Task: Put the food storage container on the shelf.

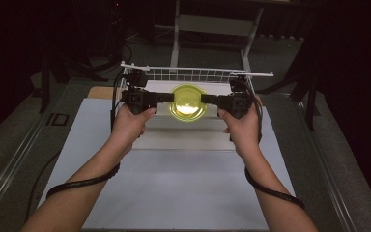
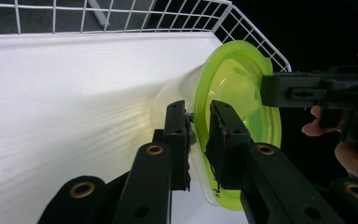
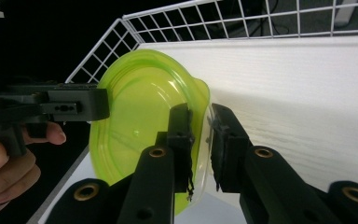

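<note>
We see two hands holding black grippers that face each other across a round, translucent yellow-green plastic bowl [image 1: 187, 102], in the upper middle of the high view. No readable writing shows on it. The bowl has a smooth, glossy wall and a wide flat rim. The left gripper [image 1: 166, 98] pinches the rim on the bowl's left side, its fingers [image 2: 177, 135] narrowed on the thin plastic; the right gripper [image 1: 207, 99] does the same on the opposite side (fingers [image 3: 181, 135] either side of the rim). Behind the bowl stands a white wire rack [image 1: 193, 74], over a white wood-grained board [image 2: 74, 102] on the pale desk [image 1: 174, 193].
</note>
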{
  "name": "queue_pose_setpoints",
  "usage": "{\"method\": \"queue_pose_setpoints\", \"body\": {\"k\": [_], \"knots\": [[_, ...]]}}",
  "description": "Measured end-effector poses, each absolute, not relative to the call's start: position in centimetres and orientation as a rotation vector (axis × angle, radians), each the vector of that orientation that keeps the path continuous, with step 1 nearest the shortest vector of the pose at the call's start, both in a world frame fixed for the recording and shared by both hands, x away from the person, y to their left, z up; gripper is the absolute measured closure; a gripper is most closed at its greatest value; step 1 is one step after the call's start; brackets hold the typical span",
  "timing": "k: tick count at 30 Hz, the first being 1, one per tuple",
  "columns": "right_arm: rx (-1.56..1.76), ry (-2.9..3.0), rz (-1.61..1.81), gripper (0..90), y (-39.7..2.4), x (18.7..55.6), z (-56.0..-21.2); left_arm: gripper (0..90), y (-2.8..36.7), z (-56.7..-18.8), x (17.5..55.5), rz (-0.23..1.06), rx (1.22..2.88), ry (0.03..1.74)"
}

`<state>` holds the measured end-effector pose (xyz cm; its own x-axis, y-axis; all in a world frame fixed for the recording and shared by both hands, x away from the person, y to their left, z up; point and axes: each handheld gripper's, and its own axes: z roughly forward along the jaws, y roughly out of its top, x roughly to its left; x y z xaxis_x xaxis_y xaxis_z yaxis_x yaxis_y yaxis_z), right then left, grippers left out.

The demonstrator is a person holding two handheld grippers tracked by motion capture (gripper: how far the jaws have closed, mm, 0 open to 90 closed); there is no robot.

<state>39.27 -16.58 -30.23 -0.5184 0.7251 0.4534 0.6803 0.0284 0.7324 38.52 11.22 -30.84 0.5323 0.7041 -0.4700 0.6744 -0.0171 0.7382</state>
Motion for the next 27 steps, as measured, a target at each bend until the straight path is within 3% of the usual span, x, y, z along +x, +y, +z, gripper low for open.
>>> {"method": "queue_pose_setpoints", "body": {"k": [17, 27], "knots": [[1.654, 2.151, 1.476, 77.2, -16.2, 43.0, -29.9, 72.6, 10.4, -31.2, 41.5, 0.127, 1.707, 1.187], [1.682, 2.14, 1.499, 59.3, -16.6, 44.0, -30.6, 56.7, 10.7, -31.7, 41.7, 0.203, 1.689, 1.18]]}}
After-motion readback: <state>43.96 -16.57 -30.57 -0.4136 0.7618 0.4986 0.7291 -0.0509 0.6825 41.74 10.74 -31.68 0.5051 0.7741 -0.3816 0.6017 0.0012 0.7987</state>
